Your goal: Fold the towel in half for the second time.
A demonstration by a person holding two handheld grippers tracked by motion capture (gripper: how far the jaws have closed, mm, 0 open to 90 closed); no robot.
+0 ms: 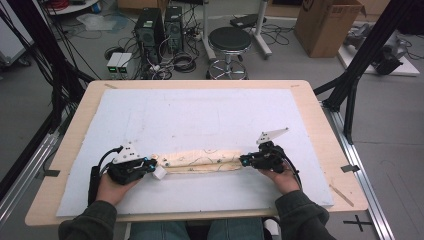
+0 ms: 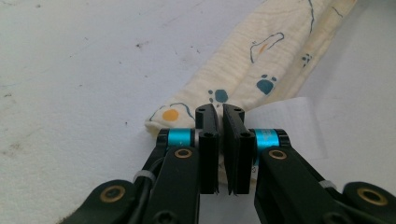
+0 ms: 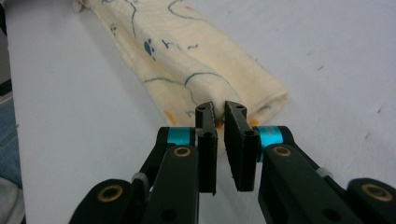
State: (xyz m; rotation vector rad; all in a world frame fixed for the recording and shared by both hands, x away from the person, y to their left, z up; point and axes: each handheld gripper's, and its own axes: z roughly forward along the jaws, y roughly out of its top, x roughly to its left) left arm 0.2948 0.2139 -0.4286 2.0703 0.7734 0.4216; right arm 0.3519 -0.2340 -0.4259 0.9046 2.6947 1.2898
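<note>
A long cream cloth (image 1: 200, 162) printed with blue paw marks lies folded into a narrow strip across the near part of the white mat (image 1: 200, 115). At its left end my left gripper (image 1: 151, 165) has its jaws closed on the cloth's corner (image 2: 187, 112), with a small white label (image 2: 289, 121) lying just beside them. My right gripper (image 1: 243, 160) is at the strip's right end. Its jaws are nearly together, and a bit of the cloth's (image 3: 187, 70) edge shows between their tips (image 3: 220, 109). A hand holds each gripper low over the mat.
The mat covers most of a wooden table (image 1: 320, 125), with bare wood along its rim. Beyond the far edge stand a black stool (image 1: 229, 42), computer towers (image 1: 149, 27) with cables and a cardboard box (image 1: 325, 25). Black frame posts (image 1: 360, 60) flank the table.
</note>
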